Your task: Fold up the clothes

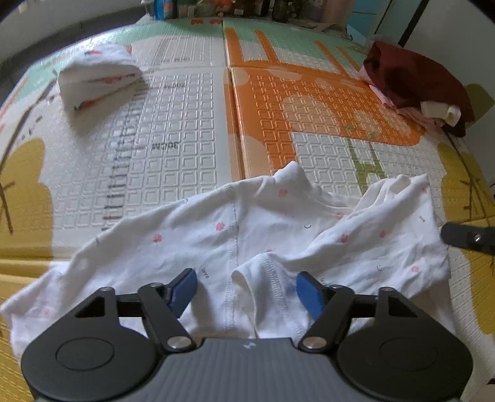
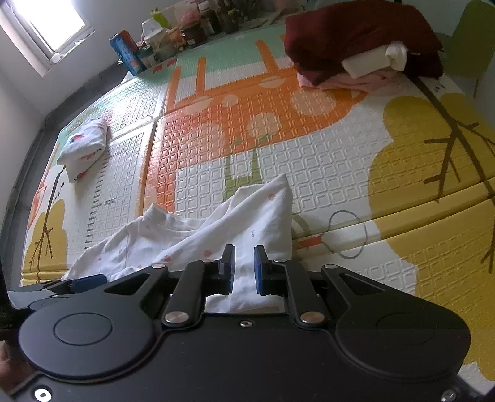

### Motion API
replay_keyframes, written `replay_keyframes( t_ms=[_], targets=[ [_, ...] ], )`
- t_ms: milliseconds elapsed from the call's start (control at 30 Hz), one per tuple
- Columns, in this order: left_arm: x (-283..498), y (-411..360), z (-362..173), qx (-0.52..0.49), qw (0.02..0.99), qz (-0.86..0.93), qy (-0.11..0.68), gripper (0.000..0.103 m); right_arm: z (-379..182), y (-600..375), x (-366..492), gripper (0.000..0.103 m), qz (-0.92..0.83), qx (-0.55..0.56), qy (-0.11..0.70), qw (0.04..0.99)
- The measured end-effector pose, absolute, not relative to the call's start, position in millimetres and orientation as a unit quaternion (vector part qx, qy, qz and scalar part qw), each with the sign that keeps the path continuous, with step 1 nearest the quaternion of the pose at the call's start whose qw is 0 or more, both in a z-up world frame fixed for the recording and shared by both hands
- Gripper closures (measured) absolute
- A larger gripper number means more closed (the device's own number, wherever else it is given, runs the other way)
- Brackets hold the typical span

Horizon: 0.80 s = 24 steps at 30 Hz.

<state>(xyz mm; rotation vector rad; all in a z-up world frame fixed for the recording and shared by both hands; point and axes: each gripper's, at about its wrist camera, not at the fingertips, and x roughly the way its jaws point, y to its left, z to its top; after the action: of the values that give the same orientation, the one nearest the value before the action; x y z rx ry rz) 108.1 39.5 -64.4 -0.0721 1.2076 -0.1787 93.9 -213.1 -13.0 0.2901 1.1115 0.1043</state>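
Nearest to me, my left tool (image 1: 246, 292) points steeply down over the white cotton garment with small pink flower prints (image 1: 235, 235), its blue pads apart on either side of a stitched hem fold and not pressing on it. My right tool (image 2: 244, 269) has its pads drawn close with white cloth running up between them; I judge it clamped on the garment's edge, though a narrow gap shows at the tips. The garment lies rumpled and half spread on the near part of the foam play mat with embossed squares and an orange-and-yellow cartoon pattern (image 1: 191, 130), one corner standing up in a peak. I would say this piece is at an early stage: no clean fold shows in it yet. Further off on the left, a folded white printed bundle (image 1: 99, 77) sits apart, which looks like finished work. Far right, a heap with a dark red cloth on top of pink and cream pieces (image 1: 414, 83) rests at the mat's edge; whether it is waiting or done I cannot tell. Beyond the mat stand cluttered bottles and packets (image 2: 173, 40) along the wall, and a bright window (image 2: 49, 21) lights the room.
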Motion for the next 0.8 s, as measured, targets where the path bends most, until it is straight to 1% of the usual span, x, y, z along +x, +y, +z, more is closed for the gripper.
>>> replay_keyframes(
  t_ms=[67,133,167,233,333,433,667,733,800],
  targets=[
    [110,42,-65,-0.045,0.818,-0.086,0.568,0.041,-17,-211,96,0.091,0.051,0.136,0.529,0.836],
    [111,43,-65,-0.049,0.817,-0.087,0.568,0.055,-20,-209,98,0.091,0.053,0.136,0.533,0.833],
    [112,43,-65,-0.049,0.817,-0.087,0.569,0.059,-22,-209,100,0.091,0.054,0.135,0.535,0.832],
    [113,44,-65,-0.048,0.815,-0.086,0.571,0.073,-25,-207,102,0.091,0.055,0.135,0.539,0.83],
    [112,46,-63,-0.051,0.813,-0.085,0.573,0.08,-31,-205,103,0.091,0.058,0.133,0.546,0.825],
    [112,49,-60,-0.059,0.811,-0.085,0.576,0.083,-37,-203,103,0.091,0.058,0.132,0.554,0.82],
    [111,52,-60,-0.054,0.805,-0.066,0.586,0.083,-52,-206,104,0.091,0.041,0.13,0.58,0.803],
    [111,52,-61,-0.054,0.805,-0.062,0.588,0.082,-56,-207,104,0.094,0.037,0.129,0.583,0.801],
    [110,54,-62,-0.056,0.804,-0.059,0.589,0.081,-60,-208,106,0.094,0.033,0.126,0.587,0.799]
  ],
)
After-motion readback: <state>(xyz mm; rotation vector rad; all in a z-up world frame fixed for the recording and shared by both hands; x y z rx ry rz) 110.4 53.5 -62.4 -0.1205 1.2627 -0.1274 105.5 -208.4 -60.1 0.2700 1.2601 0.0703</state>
